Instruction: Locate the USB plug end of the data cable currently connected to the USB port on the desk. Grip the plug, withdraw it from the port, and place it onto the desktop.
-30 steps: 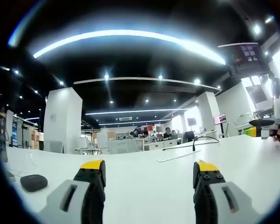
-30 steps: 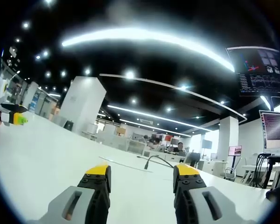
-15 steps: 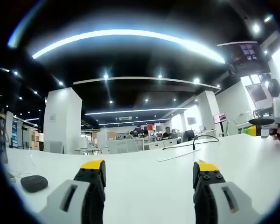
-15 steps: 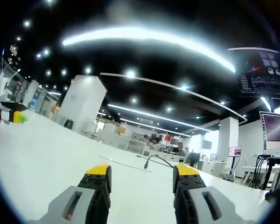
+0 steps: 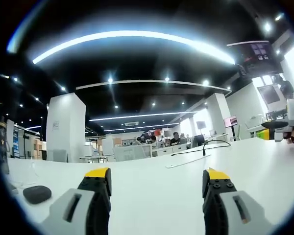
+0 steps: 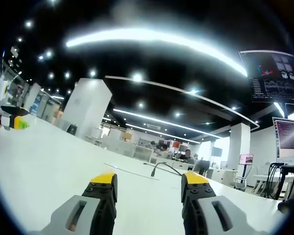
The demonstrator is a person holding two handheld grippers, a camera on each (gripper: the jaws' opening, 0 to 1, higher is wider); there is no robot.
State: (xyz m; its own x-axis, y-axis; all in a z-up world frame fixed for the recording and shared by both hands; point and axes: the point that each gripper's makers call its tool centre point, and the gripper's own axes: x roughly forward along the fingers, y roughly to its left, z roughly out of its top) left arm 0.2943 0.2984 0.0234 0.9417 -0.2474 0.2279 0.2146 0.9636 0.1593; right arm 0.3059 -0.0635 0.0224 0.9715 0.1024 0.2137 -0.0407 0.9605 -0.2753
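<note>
Both claws, left [image 5: 157, 181] and right [image 6: 150, 183], gape empty over the white desk [image 6: 49, 161]. The black cable [image 6: 161, 167] lies far ahead of each, between their jaws.

lay far ahead on the desk [image 5: 152, 191]: data cable [image 5: 206, 146], beyond the left tongs [image 5: 157, 183]. sat near the desk's left edge: puck [image 5: 37, 194]. stood off to the right past the right tongs [image 6: 149, 186]: monitor [image 6: 286, 139], behind the desk's far corner.
</note>
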